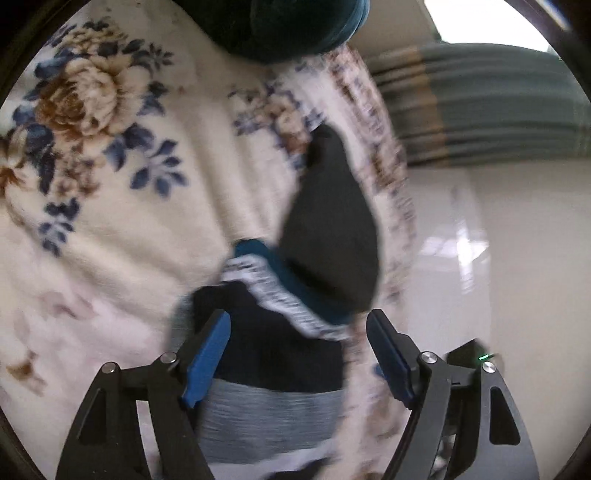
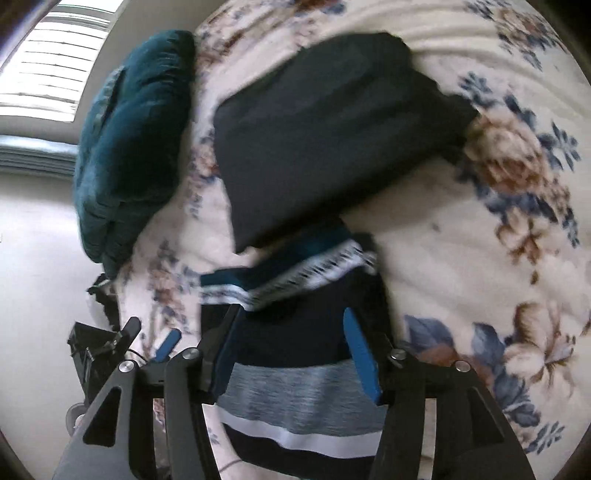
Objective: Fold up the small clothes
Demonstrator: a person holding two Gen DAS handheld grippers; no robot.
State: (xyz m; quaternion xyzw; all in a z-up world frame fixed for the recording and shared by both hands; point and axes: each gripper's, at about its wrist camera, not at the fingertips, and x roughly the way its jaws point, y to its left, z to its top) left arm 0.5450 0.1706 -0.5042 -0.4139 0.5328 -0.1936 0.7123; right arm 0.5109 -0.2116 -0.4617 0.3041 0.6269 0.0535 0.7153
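Note:
A small garment [image 1: 273, 350] in navy, grey, teal and white bands lies on a floral blanket [image 1: 110, 221]; it also shows in the right wrist view [image 2: 295, 332]. A folded dark piece [image 1: 332, 236] lies just beyond it, seen too in the right wrist view [image 2: 332, 140]. My left gripper [image 1: 299, 354] is open, its blue pads on either side of the garment's navy part. My right gripper [image 2: 291, 350] is open over the same garment. Both views are blurred by motion.
A teal velvet cushion [image 2: 129, 147] lies at the blanket's edge, also at the top of the left wrist view [image 1: 295, 26]. Pale glossy floor [image 1: 498, 258] and striped curtains [image 1: 480, 103] lie past the bed edge. The left gripper [image 2: 110, 350] shows at lower left.

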